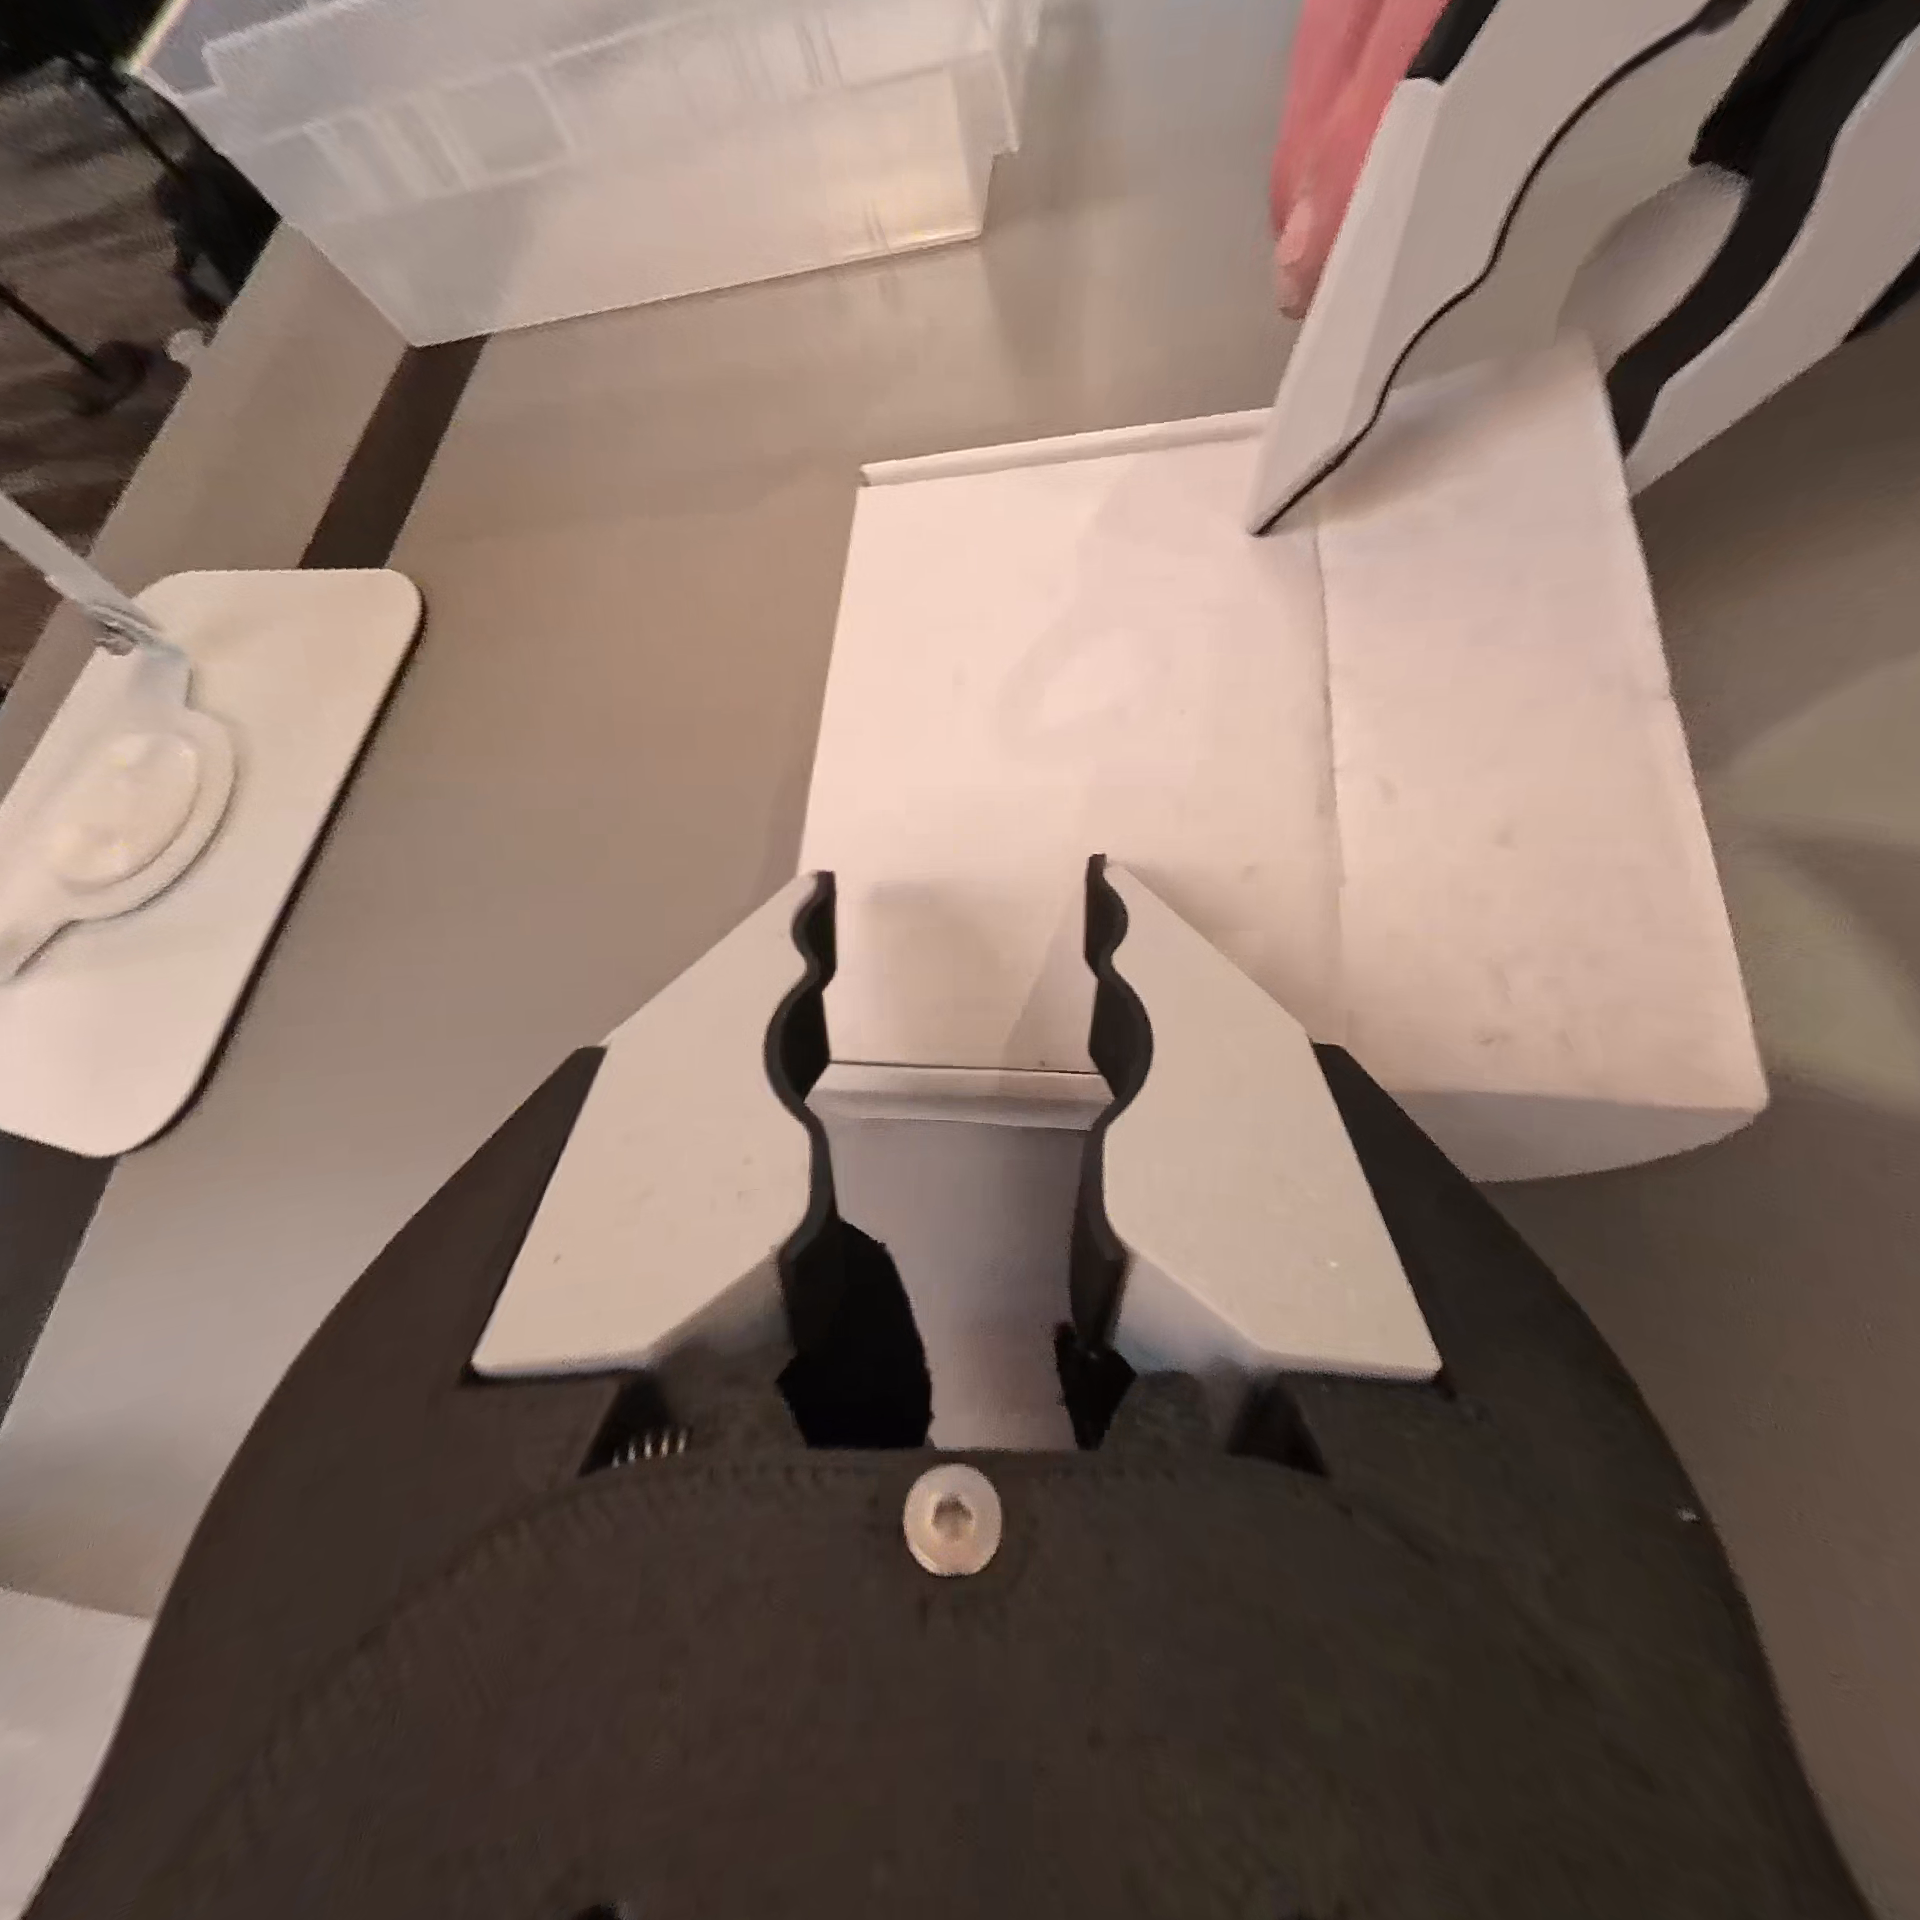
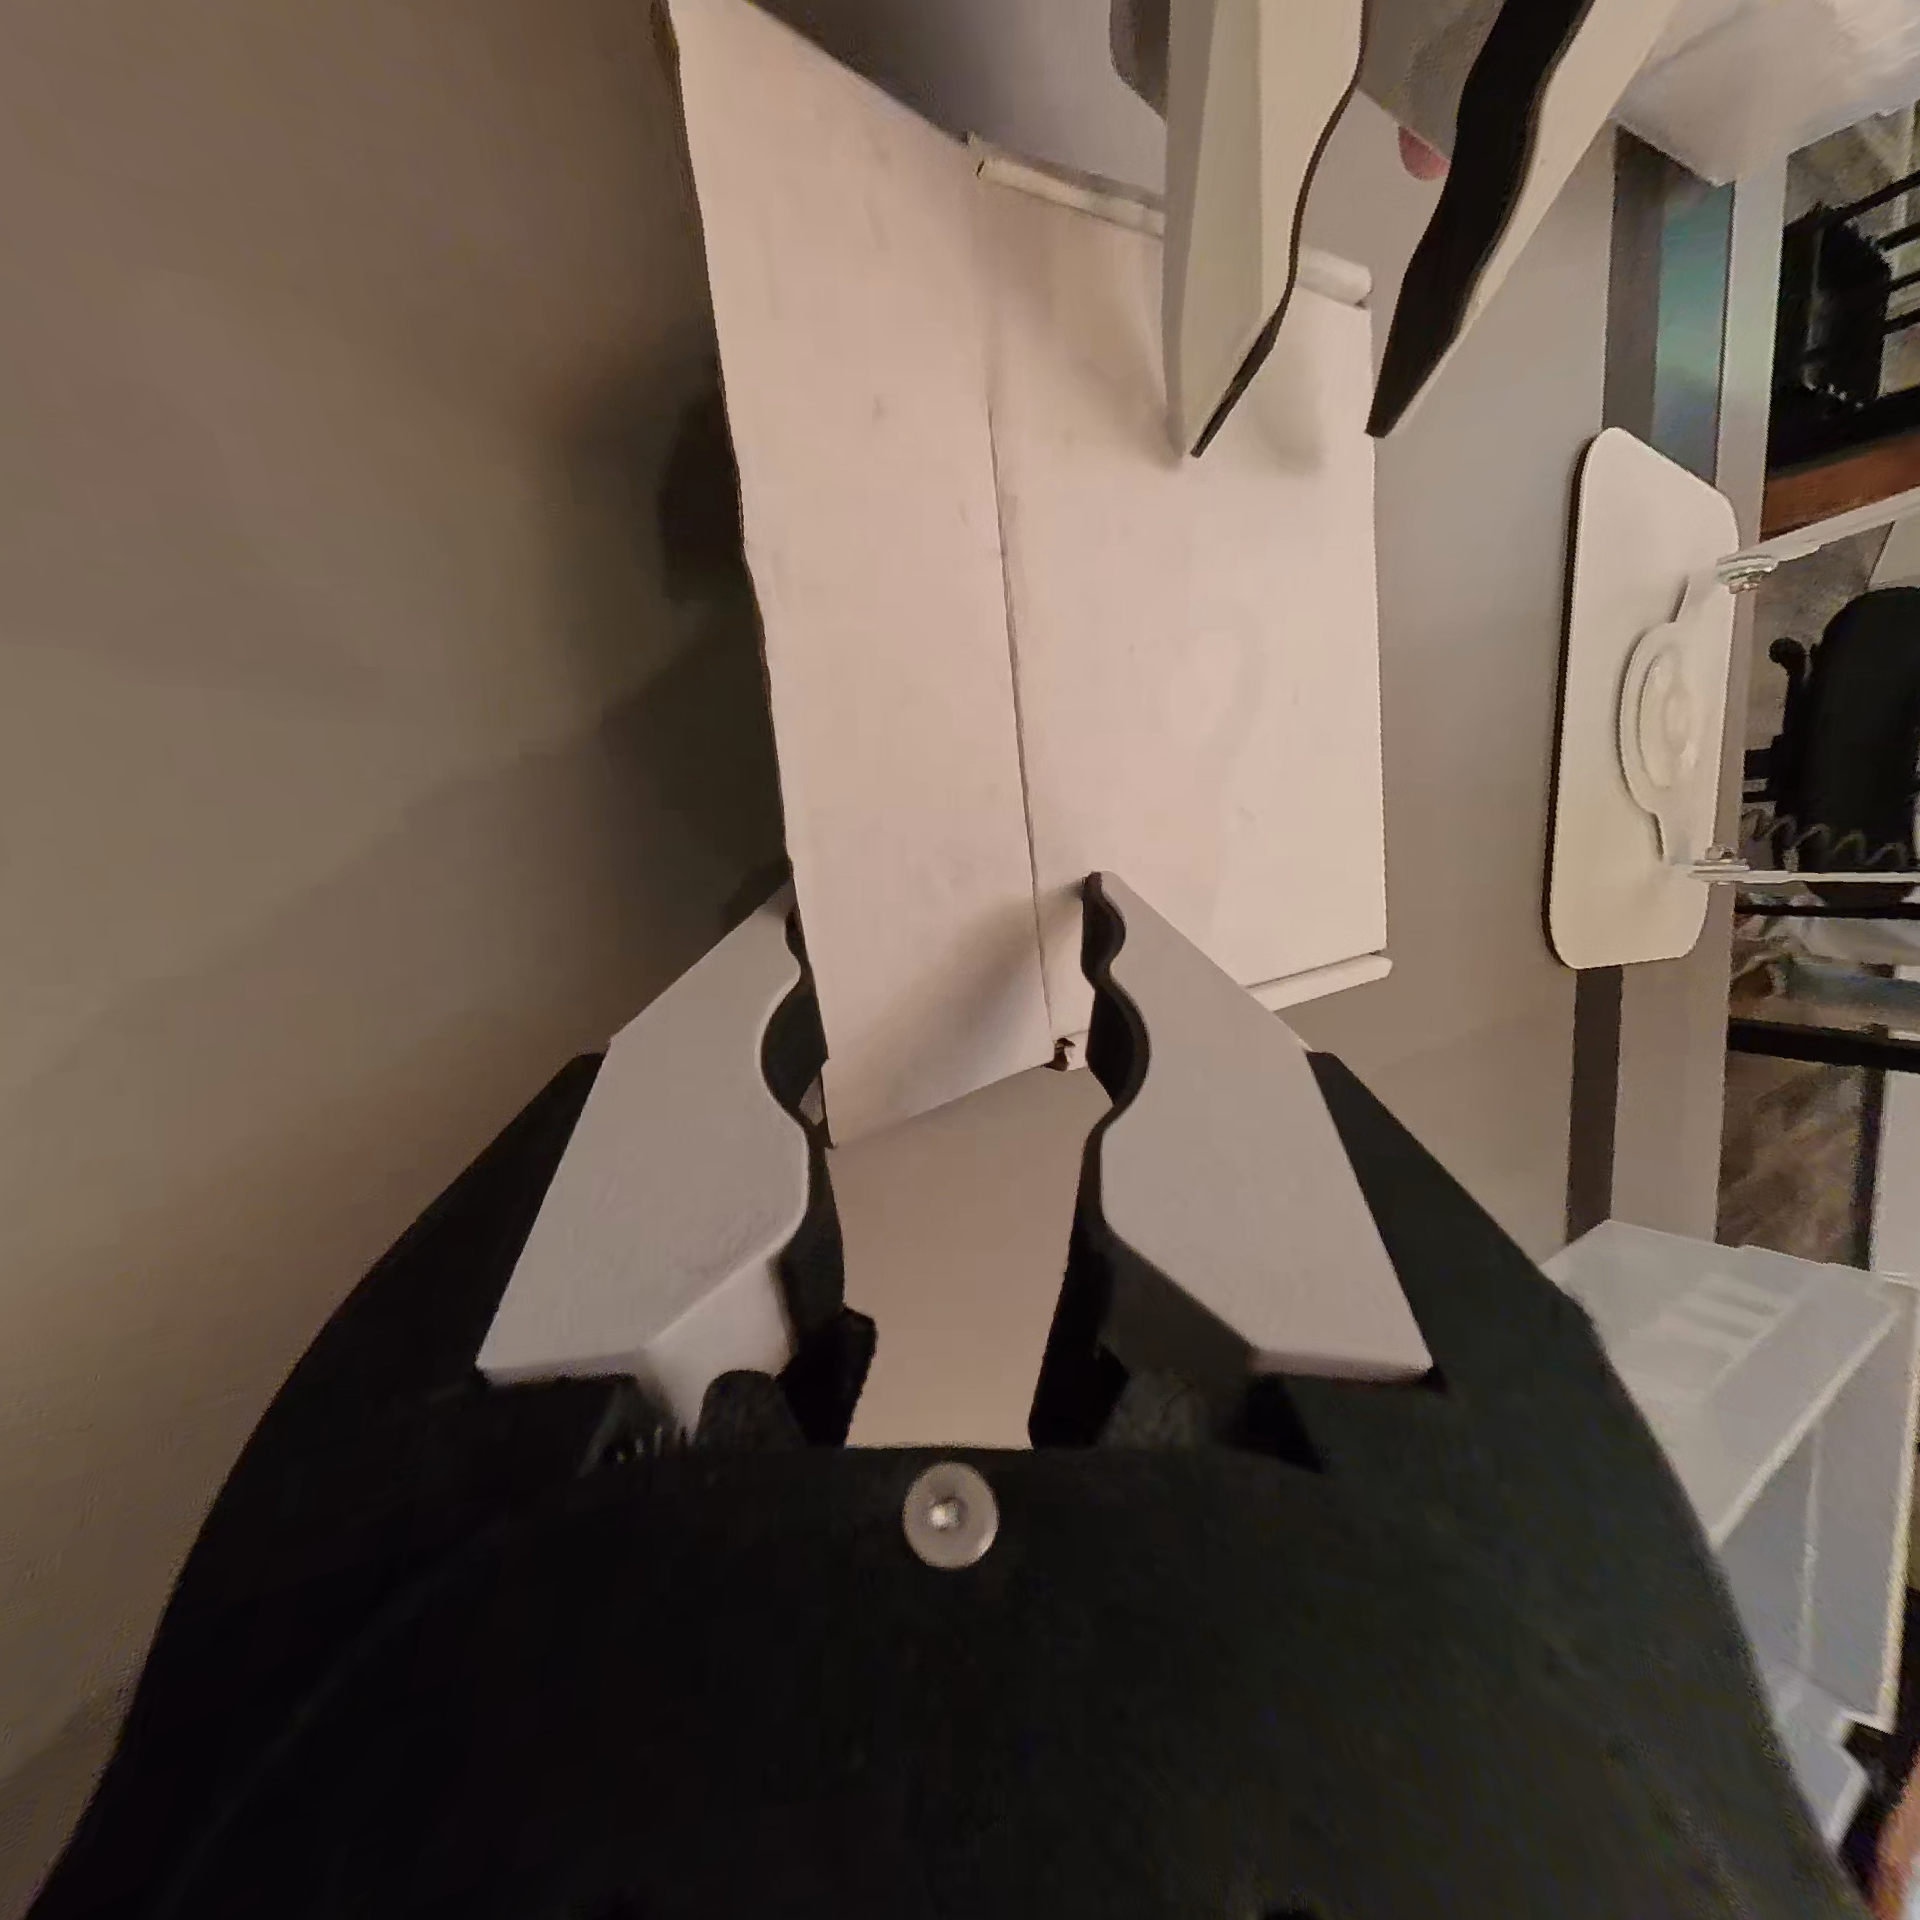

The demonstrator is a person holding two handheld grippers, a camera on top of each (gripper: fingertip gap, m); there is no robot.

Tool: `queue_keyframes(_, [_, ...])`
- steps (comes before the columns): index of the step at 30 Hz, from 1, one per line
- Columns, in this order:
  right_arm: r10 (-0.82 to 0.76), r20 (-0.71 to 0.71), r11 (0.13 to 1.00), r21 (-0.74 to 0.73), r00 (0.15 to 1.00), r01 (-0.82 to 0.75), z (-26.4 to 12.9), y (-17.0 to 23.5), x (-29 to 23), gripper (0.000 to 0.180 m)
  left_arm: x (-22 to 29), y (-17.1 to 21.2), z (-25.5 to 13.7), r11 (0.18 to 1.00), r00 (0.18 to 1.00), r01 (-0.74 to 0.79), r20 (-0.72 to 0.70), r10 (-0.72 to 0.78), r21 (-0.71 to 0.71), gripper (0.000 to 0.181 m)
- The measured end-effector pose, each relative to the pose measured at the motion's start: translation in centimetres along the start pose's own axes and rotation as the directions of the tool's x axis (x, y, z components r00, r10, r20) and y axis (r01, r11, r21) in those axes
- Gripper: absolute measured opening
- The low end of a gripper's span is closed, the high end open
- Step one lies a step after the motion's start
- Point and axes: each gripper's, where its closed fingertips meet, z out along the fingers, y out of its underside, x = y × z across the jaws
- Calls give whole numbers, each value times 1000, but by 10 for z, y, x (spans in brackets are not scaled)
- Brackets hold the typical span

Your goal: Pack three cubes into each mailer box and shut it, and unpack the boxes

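A white mailer box (image 1: 1070, 727) lies on the grey table with its lid down. A long side flap (image 1: 1507, 790) slopes off its right side. No cubes show in either view. My left gripper (image 1: 961, 873) is open, its fingers over the box's near edge. My right gripper (image 1: 1455, 478) comes in from the top right over the flap's far end. In the right wrist view the box (image 2: 1195, 675) runs away from me. My right gripper (image 2: 940, 899) is open, with the near corner of the flap (image 2: 894, 520) between its fingers. The left gripper (image 2: 1288, 436) hangs open over the box's far end.
A clear plastic bin (image 1: 582, 156) stands at the back of the table and also shows in the right wrist view (image 2: 1714, 1403). A white stand base with a clear holder (image 1: 208, 779) sits left of the box, also in the right wrist view (image 2: 1642, 707). A pink shape (image 1: 1330, 156) shows behind the right gripper.
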Motion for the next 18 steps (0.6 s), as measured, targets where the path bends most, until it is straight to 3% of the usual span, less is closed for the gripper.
queue_keyframes(3, [110,-9,990,91,994,-108,-7,-3,7,55,-10,-3,-8,999,998,37,51,-39,36,66])
queue_keyframes(6, [264,34,942,206,964,-265,-25,-8,11,72,-7,-13,-28,979,987,143,57,-153,143,68])
queue_keyframes(9, [440,50,861,260,896,-437,-40,9,23,65,5,-12,-47,953,961,238,95,-258,186,68])
queue_keyframes(11, [535,138,785,282,833,-551,-42,14,18,62,21,-7,-52,931,936,316,100,-338,186,70])
queue_keyframes(13, [569,252,729,285,783,-622,-42,14,6,69,37,-11,-49,910,921,351,93,-377,220,65])
queue_keyframes(14, [587,268,706,292,764,-645,-43,15,7,72,43,-8,-42,923,925,345,106,-365,173,72])
queue_keyframes(15, [608,257,688,301,751,-660,-43,18,11,72,43,-9,-41,930,926,330,137,-352,161,80])
queue_keyframes(18, [666,205,653,305,717,-693,-39,30,26,71,42,-24,-46,901,898,366,168,-408,233,71])
